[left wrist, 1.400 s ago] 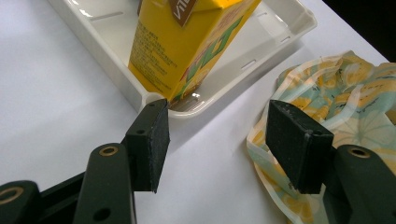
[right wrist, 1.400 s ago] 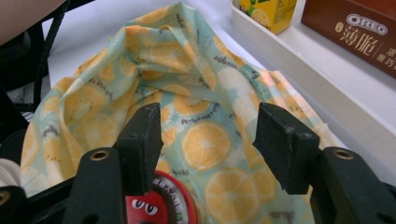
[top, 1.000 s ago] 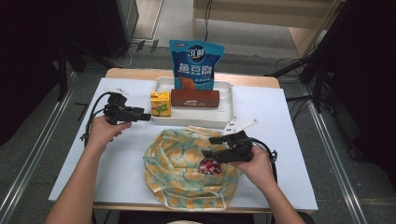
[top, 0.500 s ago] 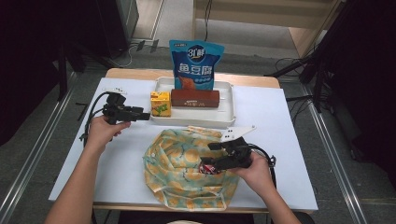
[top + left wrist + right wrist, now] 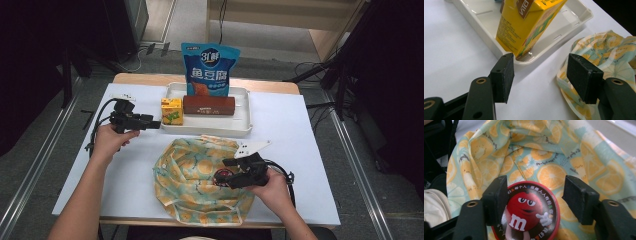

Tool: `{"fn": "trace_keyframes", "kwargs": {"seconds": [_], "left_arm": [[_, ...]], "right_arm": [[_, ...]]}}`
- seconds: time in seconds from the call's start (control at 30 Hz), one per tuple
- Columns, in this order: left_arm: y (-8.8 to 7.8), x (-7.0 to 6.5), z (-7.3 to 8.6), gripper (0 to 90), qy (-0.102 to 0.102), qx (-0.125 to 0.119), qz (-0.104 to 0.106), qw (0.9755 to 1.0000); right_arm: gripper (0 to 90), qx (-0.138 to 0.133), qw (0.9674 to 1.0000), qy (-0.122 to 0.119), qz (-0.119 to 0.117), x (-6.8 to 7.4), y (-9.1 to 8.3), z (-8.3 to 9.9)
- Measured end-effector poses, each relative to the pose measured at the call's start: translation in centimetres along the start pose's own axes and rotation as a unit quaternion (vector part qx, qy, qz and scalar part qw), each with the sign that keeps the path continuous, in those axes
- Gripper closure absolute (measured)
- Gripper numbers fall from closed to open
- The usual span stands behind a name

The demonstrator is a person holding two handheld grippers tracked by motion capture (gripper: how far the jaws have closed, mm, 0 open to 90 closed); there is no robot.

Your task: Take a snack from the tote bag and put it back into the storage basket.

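Note:
A round red M&M's tin (image 5: 529,215) lies on an orange-print cloth (image 5: 195,175) spread on the white table. My right gripper (image 5: 535,195) is low over the cloth with the tin (image 5: 222,176) between its jaws. The jaws have just been opening, and the right pad stands clear of the tin's rim. In the high view the right gripper (image 5: 228,173) is near the front edge. My left gripper (image 5: 541,75) is open and empty at the corner of the white tray (image 5: 481,27), just short of a yellow drink carton (image 5: 526,27). The left gripper (image 5: 154,121) hovers at the left.
The tray (image 5: 240,127) also holds a long brown box (image 5: 209,105), and the carton (image 5: 171,111) stands at its left end. A blue snack bag (image 5: 210,67) stands upright behind it. Cables trail from both grippers. Bare white tabletop lies at the right (image 5: 295,135).
The right gripper's jaws have spread wider around the tin, and the hand has shifted slightly toward the near edge. The left hand has kept still.

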State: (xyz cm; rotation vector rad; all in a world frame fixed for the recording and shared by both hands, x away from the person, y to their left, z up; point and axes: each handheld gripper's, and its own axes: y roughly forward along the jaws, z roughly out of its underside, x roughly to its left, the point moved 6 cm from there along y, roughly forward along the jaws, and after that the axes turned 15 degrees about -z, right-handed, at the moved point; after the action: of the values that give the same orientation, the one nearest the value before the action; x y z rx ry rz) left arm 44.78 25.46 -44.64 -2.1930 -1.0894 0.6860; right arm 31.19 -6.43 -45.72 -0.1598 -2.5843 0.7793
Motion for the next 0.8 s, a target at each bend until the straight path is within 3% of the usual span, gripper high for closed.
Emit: {"fn": "trace_keyframes", "kwargs": {"seconds": [0.07, 0.27, 0.8], "left_arm": [[0.0, 0.0, 0.0, 39.3, 0.001, 0.001, -0.001, 1.0], [0.0, 0.1, 0.0, 39.2, -0.001, 0.001, -0.002, 1.0], [0.2, 0.0, 0.1, 39.0, -0.001, 0.005, -0.003, 1.0]], "right_arm": [[34.2, 0.0, 0.9999, 0.01, -0.009, 0.1, 0.1, 0.2], [29.3, -0.003, 0.9999, 0.01, -0.007, 0.2, 0.2, 0.5], [23.7, 0.01, 0.9996, -0.021, 0.015, 1.1, 0.8, 1.1]]}}
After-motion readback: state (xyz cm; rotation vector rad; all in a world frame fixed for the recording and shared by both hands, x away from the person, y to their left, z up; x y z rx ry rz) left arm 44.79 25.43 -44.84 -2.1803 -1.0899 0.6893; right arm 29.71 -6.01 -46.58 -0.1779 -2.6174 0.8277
